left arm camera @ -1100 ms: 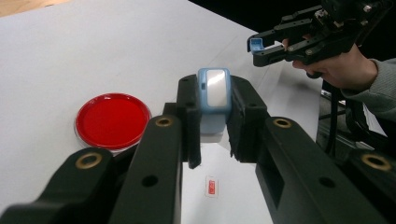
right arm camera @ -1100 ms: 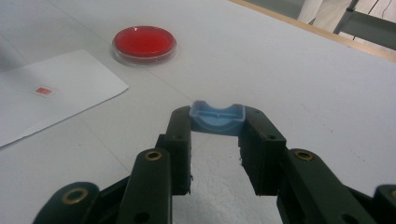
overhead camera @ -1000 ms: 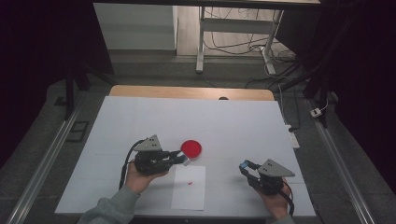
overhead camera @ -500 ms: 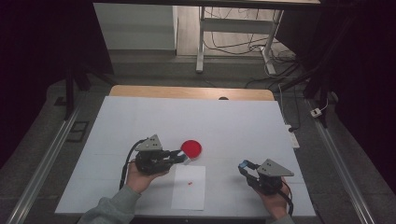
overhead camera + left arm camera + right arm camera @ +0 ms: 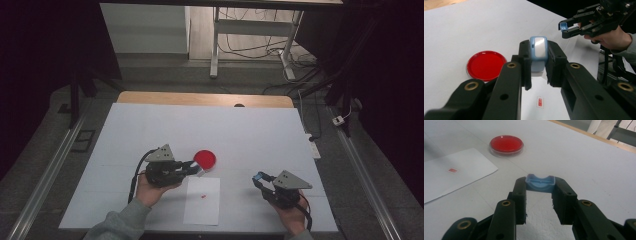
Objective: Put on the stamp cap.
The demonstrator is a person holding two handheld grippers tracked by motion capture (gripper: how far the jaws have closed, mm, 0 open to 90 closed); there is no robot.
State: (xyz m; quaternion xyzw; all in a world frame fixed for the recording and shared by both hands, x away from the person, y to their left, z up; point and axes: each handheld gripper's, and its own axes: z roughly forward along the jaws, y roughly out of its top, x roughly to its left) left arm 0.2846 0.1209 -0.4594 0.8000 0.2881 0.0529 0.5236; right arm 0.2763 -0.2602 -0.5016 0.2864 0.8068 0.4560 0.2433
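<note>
You hold a blue stamp (image 5: 538, 53) in your left gripper (image 5: 192, 167) near the table's front edge, beside the red dish (image 5: 205, 158); your right gripper (image 5: 260, 179) clamps what looks like its cap (image 5: 540, 183). Nothing has moved; stamping awaits.

A white-topped table (image 5: 150, 130) with a wooden far edge stands on grey floor (image 5: 165, 75); behind, a metal-legged desk (image 5: 216, 45) with loose cables (image 5: 250, 47), dark surroundings.
</note>
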